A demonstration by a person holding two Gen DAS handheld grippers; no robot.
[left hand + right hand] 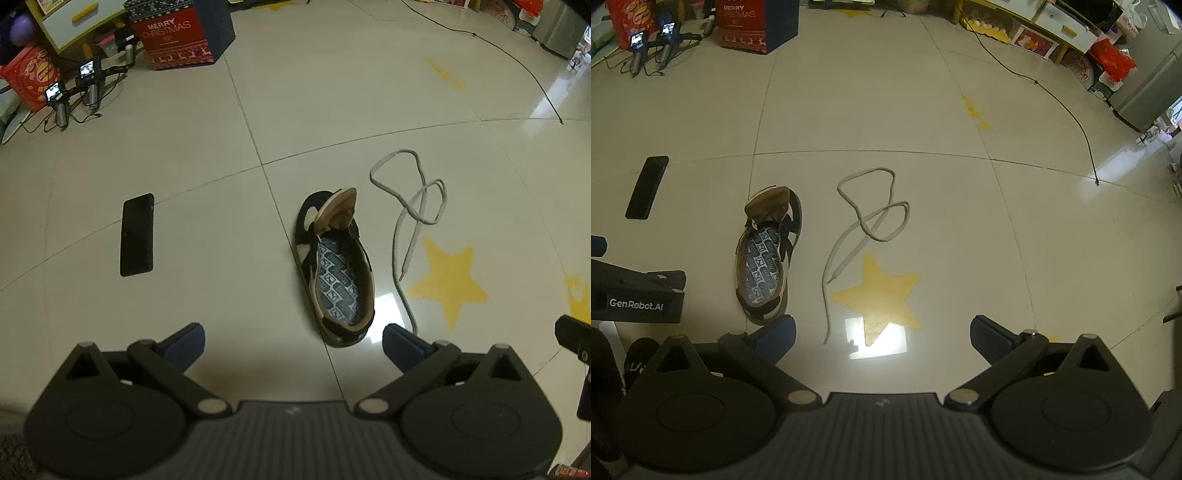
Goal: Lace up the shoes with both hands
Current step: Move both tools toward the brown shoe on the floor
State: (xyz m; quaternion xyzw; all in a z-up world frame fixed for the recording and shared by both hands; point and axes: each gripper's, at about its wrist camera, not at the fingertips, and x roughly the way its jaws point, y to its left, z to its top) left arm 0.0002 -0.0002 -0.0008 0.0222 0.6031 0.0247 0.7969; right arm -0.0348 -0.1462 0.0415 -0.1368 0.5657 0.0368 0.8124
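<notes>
Nothing threaded yet — shoe [334,266] sits bare, lace [410,218] loose beside it on floor, L gripper [293,341] & R gripper [882,332] both spread wide, empty — whole job's left.

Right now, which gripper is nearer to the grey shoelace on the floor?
Right. The right gripper hangs open just above the shoelace, whose near end lies between its fingers. The left gripper is open over the shoe's heel, with the lace off to its right.

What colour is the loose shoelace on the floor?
Light grey shoelace; it shows best in the right wrist view.
</notes>
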